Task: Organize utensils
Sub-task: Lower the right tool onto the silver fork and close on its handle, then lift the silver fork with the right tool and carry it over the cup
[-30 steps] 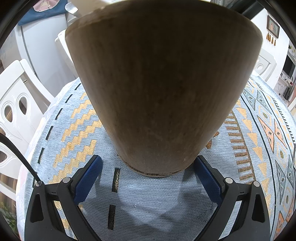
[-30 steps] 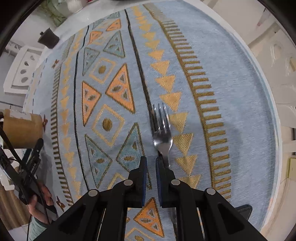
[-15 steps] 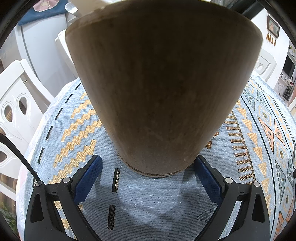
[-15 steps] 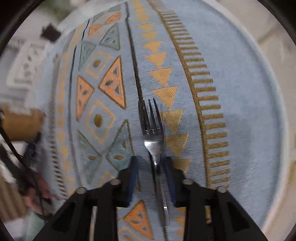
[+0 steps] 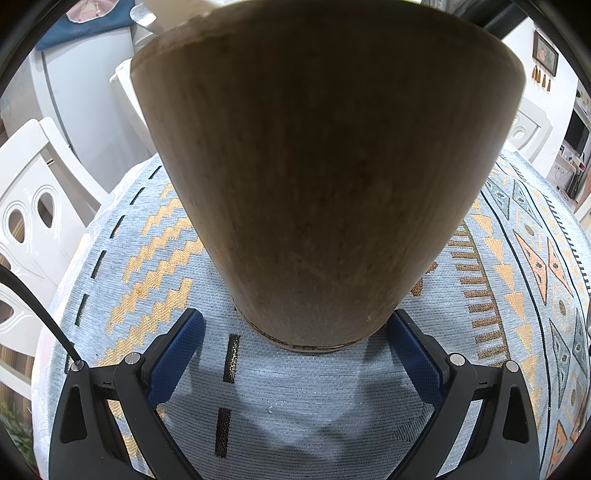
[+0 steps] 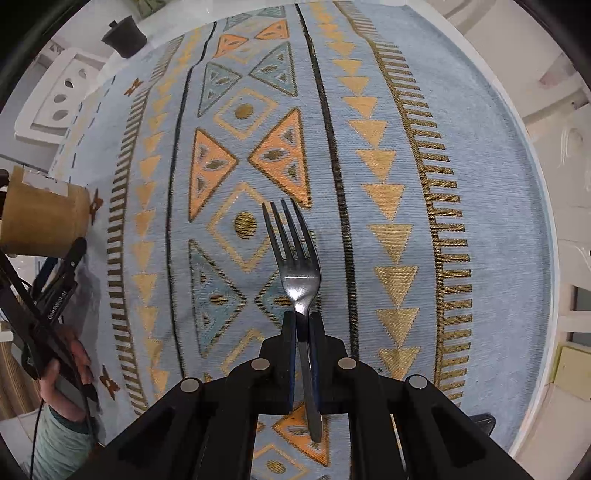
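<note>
A steel fork [image 6: 295, 258] lies on the patterned blue tablecloth [image 6: 480, 184], tines pointing away from me. My right gripper [image 6: 303, 317] points straight down over it, and its jaws are closing on the fork's neck, with the pads pressed against the metal. The handle runs back under the fingers. A tall brown cup [image 5: 325, 166] stands upright in front of my left gripper [image 5: 295, 317], which is open wide around the cup's base. Its left pad [image 5: 184, 332] is clear of the cup. The right wrist view shows the cup [image 6: 44, 218] at the far left.
White chairs [image 5: 33, 206] stand around the round table. A small black pot [image 6: 123, 35] sits near the far edge. A hand [image 6: 62, 365] holds the left gripper at the lower left. A dark object [image 6: 480, 421] lies by the near right edge.
The right gripper slid sideways over the fork, spread its fingers around the neck, then closed on it. The left gripper and the cup have not moved.
</note>
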